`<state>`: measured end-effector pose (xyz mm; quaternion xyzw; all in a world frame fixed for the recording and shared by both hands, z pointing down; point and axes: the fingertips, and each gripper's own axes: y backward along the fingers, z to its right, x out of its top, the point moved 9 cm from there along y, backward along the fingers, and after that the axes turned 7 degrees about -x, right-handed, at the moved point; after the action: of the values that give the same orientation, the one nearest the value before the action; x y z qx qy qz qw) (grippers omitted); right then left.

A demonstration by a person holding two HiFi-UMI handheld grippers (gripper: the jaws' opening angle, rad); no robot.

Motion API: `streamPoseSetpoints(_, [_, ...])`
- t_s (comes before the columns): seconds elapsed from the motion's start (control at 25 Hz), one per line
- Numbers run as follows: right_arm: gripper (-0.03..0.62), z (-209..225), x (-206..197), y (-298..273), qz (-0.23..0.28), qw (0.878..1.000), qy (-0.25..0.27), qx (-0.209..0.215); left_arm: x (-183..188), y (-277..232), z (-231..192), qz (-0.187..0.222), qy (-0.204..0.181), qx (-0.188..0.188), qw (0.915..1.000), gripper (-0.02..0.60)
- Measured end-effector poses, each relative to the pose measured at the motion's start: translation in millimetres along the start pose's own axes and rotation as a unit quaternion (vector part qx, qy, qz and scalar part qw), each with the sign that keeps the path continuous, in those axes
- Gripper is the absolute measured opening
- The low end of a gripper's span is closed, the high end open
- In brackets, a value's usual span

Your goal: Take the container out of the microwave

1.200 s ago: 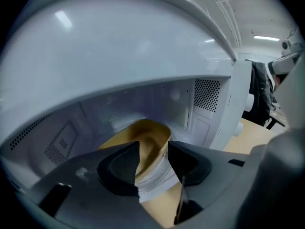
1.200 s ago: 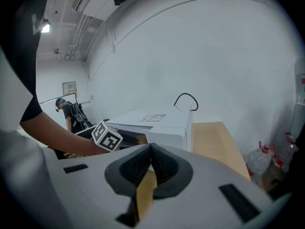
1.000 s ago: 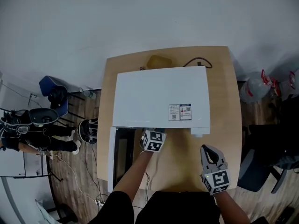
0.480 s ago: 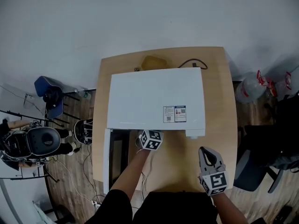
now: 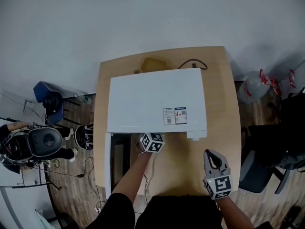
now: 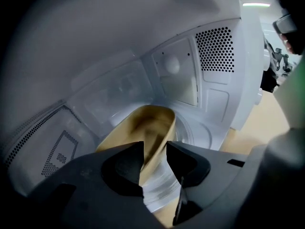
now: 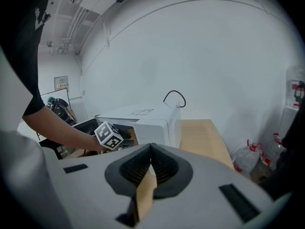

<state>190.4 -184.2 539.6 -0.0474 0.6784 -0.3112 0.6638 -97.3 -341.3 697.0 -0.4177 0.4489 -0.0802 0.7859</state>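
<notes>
At a white microwave (image 5: 155, 101) on a wooden table (image 5: 224, 118), with the door (image 5: 119, 161) swung open to the left. Inside the cavity, on the glass turntable (image 6: 190, 135): tan container (image 6: 147, 123), open-topped, toward the front. Reaching in through the opening with the left gripper (image 6: 155, 151); clamped narrowly on the container's near wall, one jaw inside the rim, the other outside. Not out of the microwave yet. Perforated vent panel (image 6: 215, 49) on the cavity's side wall. Holding the right gripper (image 7: 150, 162) low over the table's front right part, well apart from the microwave, pointed toward it; pressed together at the tips, with nothing between. Behind the microwave: black cable (image 5: 193, 63) looped on the tabletop, and a tan object (image 5: 151, 63) too blurred to identify. On the floor right of the table: clear water bottles (image 5: 250, 89) with red fittings. On the floor at left: blue chair (image 5: 47, 92)
</notes>
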Motion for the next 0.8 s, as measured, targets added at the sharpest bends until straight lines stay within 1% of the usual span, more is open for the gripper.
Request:
streamPoseSetpoints(0.08, [0.06, 0, -1, 3, -0.003, 1.0, 0.007, -0.004, 0, 0, 0, -0.003, -0.005, 0.002, 1.0, 0.143])
streamPoseSetpoints(0.2, [0.06, -2, 0, 7, 0.0, 1.0, 0.014, -0.008, 0, 3, 0, -0.003, 0.001, 0.002, 1.0, 0.114])
streamPoseSetpoints(0.36, [0.06, -7, 3, 14, 0.009, 0.999, 0.036, -0.012, -3, 10, 0, -0.001, 0.023, 0.005, 0.9997, 0.106])
streamPoseSetpoints(0.44, [0.06, -11, 6, 17, 0.014, 0.999, 0.031, -0.01, -6, 14, -1, 0.002, 0.03, 0.008, 0.9995, 0.1])
streamPoseSetpoints(0.6, [0.058, -19, 5, 24, 0.019, 1.0, 0.022, -0.006, -8, 23, -1, 0.008, 0.032, 0.009, 0.9994, 0.091])
streamPoseSetpoints(0.8, [0.06, -23, -1, 35, 0.017, 1.0, 0.013, -0.01, -14, 31, 4, 0.001, 0.035, 0.001, 0.9994, 0.08])
